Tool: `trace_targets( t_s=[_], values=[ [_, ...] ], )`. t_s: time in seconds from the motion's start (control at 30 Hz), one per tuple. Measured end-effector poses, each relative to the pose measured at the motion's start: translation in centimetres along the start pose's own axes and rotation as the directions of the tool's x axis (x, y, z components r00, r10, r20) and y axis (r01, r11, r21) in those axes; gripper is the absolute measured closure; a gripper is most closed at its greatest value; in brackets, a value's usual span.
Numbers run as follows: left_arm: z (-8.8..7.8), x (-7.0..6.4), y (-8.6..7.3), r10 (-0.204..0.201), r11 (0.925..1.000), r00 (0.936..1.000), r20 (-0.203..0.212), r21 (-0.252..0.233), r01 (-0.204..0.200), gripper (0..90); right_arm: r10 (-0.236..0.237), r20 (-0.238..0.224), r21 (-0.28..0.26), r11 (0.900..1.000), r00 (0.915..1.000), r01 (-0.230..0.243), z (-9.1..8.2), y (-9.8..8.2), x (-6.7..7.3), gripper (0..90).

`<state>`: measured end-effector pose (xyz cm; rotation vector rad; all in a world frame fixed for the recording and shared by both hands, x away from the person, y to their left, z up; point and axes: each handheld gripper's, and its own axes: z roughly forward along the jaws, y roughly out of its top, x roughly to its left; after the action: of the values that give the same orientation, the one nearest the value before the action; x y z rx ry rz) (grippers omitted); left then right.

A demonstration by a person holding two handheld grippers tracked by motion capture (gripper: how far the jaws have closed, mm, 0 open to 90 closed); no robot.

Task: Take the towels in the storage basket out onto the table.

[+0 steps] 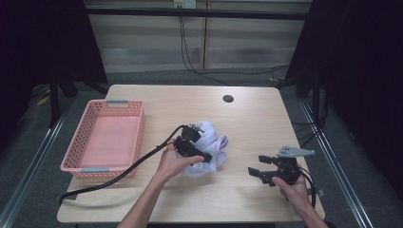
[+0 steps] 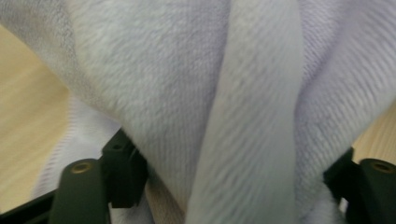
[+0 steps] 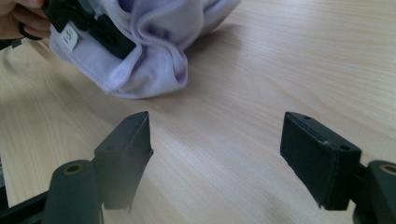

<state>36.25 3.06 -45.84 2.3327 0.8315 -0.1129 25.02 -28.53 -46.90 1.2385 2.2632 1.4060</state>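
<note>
A lab-like recording space is suggested: the pale wooden tabletop (image 1: 247,118) is flanked by black curtains (image 1: 366,71), with cables (image 1: 190,52) hung down the far wall.

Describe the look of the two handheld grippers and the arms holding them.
Both are black two-jaw tools. The left gripper trails a thick black cable over the table's near-left edge. The right gripper carries a grey three-cornered plate on top, and its jaws end in flat rectangular black pads. The forearms are bare, with no sleeves in view.
</note>
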Motion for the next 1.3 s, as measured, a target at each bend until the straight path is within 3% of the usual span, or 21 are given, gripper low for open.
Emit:
trace_targets(
  t_s=[0.17, 0.3, 0.37, 0.43, 0.53, 0.73, 0.83, 0.93, 1.03, 1.07, 1.17, 1.23, 1.3],
  values=[
    [0.5, -0.1, -0.3, 0.005, 0.9997, 1.0, -0.004, -0.024, -0.005, 16.1, -0.006, 0.0, 0.011, 1.0, 1.0, 0.006, 0.2, 0.0, 0.2, 24.2],
    [-1.1, -0.3, -0.1, 0.023, 0.9988, 0.9996, -0.016, -0.044, -0.024, 15.2, -0.007, -0.01, 0.011, 1.0, 0.9999, 0.007, 0.3, 0.1, 0.4, 23.8],
    [-2.4, -0.7, 0.0, 0.035, 0.9943, 0.9994, -0.005, -0.1, -0.036, 16.0, -0.012, -0.007, 0.013, 1.0, 0.9999, 0.012, 0.5, 0.3, 0.5, 23.1],
    [-3.8, -0.7, -0.1, 0.036, 0.9878, 0.9988, 0.033, -0.152, -0.031, 19.4, -0.008, -0.015, 0.011, 1.0, 0.9999, 0.008, 0.7, 0.6, 0.7, 22.7],
    [-5.5, -0.9, -0.9, 0.051, 0.9808, 0.9987, 0.007, -0.189, -0.048, 25.6, -0.024, -0.025, 0.008, 1.0, 0.9994, 0.024, 1.0, 1.3, 1.1, 23.3],
    [-8.3, -1.9, -3.2, 0.083, 0.9678, 0.9965, -0.011, -0.238, -0.084, 51.7, -0.072, -0.07, -0.003, 0.997, 0.995, 0.072, 2.4, 3.4, 2.2, 37.6],
    [-8.9, -2.4, -4.4, 0.113, 0.9629, 0.9935, -0.016, -0.245, -0.113, 59.2, -0.089, -0.089, 0.012, 0.996, 0.992, 0.091, 4.2, 4.5, 2.6, 47.8],
    [-8.4, -2.3, -4.8, 0.123, 0.9478, 0.9923, 0.011, -0.298, -0.114, 56.2, -0.118, -0.073, 0.045, 0.992, 0.9903, 0.122, 6.3, 5.1, 3.0, 51.1],
    [-6.7, -1.8, -4.3, 0.132, 0.9487, 0.9894, 0.06, -0.297, -0.109, 41.8, -0.101, -0.095, 0.057, 0.993, 0.9903, 0.107, 7.9, 5.4, 2.7, 49.6],
    [-6.1, -1.7, -4.2, 0.139, 0.954, 0.9877, 0.072, -0.277, -0.114, 38.3, -0.101, -0.098, 0.064, 0.992, 0.99, 0.108, 8.4, 5.4, 2.8, 49.0],
    [-4.7, -1.6, -4.3, 0.124, 0.9664, 0.9914, 0.042, -0.232, -0.111, 36.0, -0.111, -0.123, 0.072, 0.99, 0.9861, 0.121, 9.6, 5.4, 3.1, 49.0],
    [-4.3, -1.6, -4.6, 0.125, 0.9703, 0.9921, 0.008, -0.21, -0.121, 52.9, -0.117, -0.12, 0.077, 0.989, 0.9858, 0.127, 10.1, 5.4, 3.4, 53.5],
    [-4.6, -1.3, -4.8, 0.11, 0.9669, 0.9936, 0.025, -0.234, -0.101, 69.2, -0.127, -0.093, 0.082, 0.987, 0.9875, 0.135, 10.3, 5.4, 3.6, 66.1]
  ],
)
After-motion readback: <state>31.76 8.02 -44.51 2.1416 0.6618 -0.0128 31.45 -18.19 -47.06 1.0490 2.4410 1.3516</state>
